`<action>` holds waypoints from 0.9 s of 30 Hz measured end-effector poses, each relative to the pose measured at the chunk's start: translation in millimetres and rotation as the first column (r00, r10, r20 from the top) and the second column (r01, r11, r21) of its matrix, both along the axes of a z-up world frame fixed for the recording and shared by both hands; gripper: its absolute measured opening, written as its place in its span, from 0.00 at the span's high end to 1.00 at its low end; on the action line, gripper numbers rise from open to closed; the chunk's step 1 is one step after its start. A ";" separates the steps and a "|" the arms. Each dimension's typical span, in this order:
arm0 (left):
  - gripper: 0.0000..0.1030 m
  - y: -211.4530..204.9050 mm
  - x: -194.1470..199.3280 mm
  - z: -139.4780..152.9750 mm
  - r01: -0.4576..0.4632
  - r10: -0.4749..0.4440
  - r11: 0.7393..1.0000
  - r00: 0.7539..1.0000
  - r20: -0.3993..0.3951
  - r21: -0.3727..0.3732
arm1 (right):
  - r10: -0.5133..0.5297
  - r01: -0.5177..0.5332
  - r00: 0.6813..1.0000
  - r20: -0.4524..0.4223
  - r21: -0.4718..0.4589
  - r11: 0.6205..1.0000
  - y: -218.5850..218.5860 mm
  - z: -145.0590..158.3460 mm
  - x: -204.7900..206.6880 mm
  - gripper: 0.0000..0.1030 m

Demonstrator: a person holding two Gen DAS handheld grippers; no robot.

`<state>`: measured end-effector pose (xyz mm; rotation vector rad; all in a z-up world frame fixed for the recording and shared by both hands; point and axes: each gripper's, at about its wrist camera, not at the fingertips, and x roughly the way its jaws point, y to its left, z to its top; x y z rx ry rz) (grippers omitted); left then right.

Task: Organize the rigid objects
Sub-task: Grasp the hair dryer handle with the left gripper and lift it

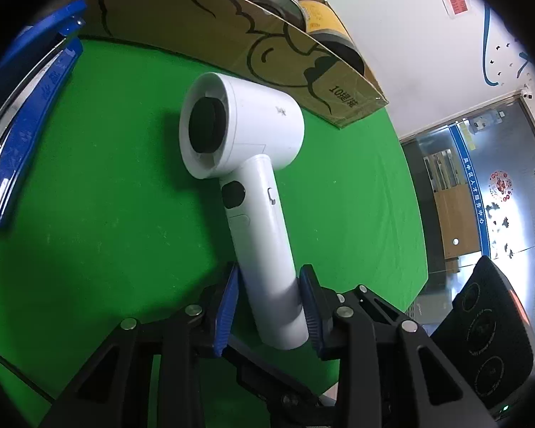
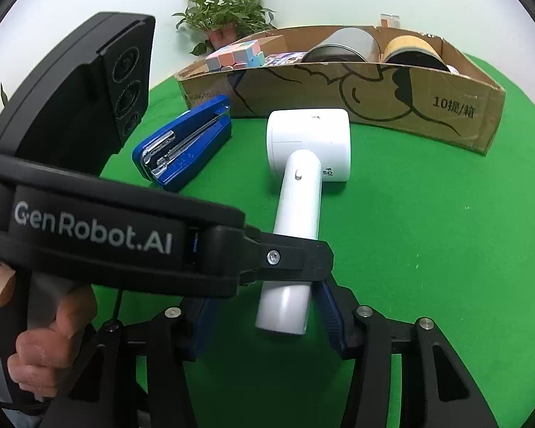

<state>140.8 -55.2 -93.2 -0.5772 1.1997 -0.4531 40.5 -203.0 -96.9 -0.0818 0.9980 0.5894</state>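
A white hair dryer (image 1: 253,164) lies on the green tabletop (image 1: 107,214), its round head toward the cardboard box (image 1: 232,32). My left gripper (image 1: 269,306) is shut on the dryer's handle, both blue pads (image 1: 228,306) pressing its sides. In the right wrist view the left gripper (image 2: 289,264) reaches in from the left across the hair dryer (image 2: 303,178). My right gripper (image 2: 267,321) is open around the handle's free end; green cloth shows between the handle and the left finger (image 2: 205,321), while the right finger sits close beside it.
The cardboard box (image 2: 339,100) at the back holds a pastel puzzle cube (image 2: 235,55), a metal tin (image 2: 342,48) and a yellow-banded can (image 2: 413,50). A blue stapler (image 2: 185,146) lies left of the dryer. A potted plant (image 2: 224,14) stands behind. A hand (image 2: 46,349) grips the left tool.
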 end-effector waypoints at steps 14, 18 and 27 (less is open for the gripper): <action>0.70 -4.8 -0.2 34.3 0.007 -0.020 0.995 0.992 0.121 0.101 | -0.039 0.039 0.997 0.066 0.002 0.999 4.7 20.9 7.5 0.70; 0.70 -5.1 1.8 57.2 0.010 -0.033 0.993 0.980 0.195 0.115 | -0.052 0.052 0.990 0.131 0.006 0.999 8.8 42.7 8.6 0.71; 0.70 3.3 25.4 98.0 0.010 -0.044 0.994 0.952 0.303 0.113 | -0.070 0.069 0.968 0.240 0.012 0.998 18.7 90.6 35.1 0.71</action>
